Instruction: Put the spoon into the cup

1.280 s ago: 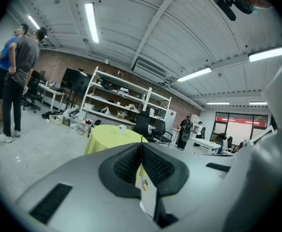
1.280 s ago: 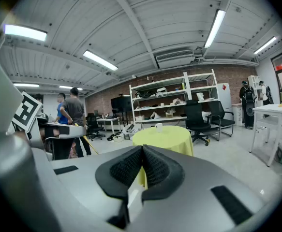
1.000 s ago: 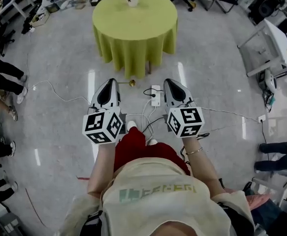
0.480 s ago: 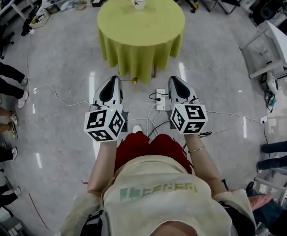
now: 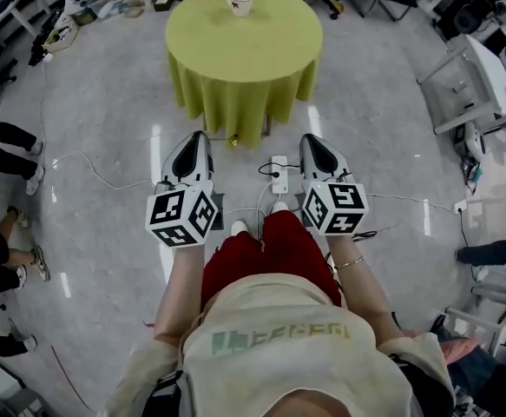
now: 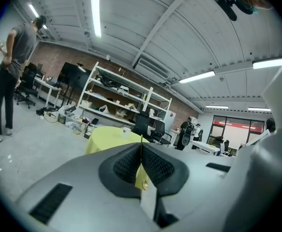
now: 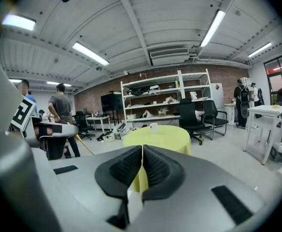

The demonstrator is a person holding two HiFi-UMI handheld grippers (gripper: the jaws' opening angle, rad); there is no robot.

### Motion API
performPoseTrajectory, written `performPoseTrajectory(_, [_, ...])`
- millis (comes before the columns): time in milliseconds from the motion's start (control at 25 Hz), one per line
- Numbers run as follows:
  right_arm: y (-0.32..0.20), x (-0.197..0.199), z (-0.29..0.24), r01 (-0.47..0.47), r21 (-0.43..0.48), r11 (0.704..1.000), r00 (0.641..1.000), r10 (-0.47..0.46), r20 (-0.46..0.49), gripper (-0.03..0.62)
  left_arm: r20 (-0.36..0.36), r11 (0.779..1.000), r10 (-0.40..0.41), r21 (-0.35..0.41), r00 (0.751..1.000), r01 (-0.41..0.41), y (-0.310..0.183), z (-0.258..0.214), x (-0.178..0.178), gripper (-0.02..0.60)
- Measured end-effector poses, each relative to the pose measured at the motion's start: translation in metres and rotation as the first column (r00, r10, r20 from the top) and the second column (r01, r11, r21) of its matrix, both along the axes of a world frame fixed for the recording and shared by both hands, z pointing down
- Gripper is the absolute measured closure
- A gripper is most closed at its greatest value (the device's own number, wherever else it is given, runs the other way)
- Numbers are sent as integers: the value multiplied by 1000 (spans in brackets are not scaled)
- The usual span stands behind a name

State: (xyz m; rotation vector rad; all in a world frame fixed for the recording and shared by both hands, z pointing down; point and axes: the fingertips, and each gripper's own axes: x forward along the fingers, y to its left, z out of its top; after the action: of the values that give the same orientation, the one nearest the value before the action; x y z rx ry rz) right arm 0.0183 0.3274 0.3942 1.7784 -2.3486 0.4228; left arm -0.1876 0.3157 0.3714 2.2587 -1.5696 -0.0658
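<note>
A white cup stands near the far edge of a round table draped in yellow-green cloth, well ahead of me. The cup looks tiny in the left gripper view and also shows as the cup on the table in the right gripper view. My left gripper is shut on a thin gold spoon, its handle pinched between the pads and its bowl toward the camera. My right gripper is shut with nothing between its pads. Both are held level above the floor, short of the table.
A white power strip and loose cables lie on the floor between me and the table. People's legs line the left side, and a person stands there. A white bench is at the right; office chairs and shelves stand behind the table.
The table has drawn slightly nearer as the person walks toward it. Both grippers keep their pose and stay shut. The legs at the left have shifted.
</note>
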Motion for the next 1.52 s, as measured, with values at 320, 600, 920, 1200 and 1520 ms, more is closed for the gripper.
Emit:
performPoseTrajectory(320, [-32,31,3,-7,-1,1000,1000,7,21,557,11,1000,-14,-2,1000,14,-31,1,27,557])
performPoseTrajectory(600, [-81,78,6,23,-20,1000,999,-22,35,557,27,999,-46,-14,999,46,-77,-1,71,557])
performPoseTrajectory(920, [-143,113,6,93,-4,996,995,-93,47,557,47,994,-105,-17,993,106,-127,4,112,557])
performPoseTrajectory(1200, [-173,124,7,172,12,985,984,-172,36,557,52,986,-167,2,985,167,-152,1,129,557])
performPoseTrajectory(1520, [-197,125,9,224,18,974,974,-224,42,557,61,979,-205,10,977,205,-171,1,137,557])
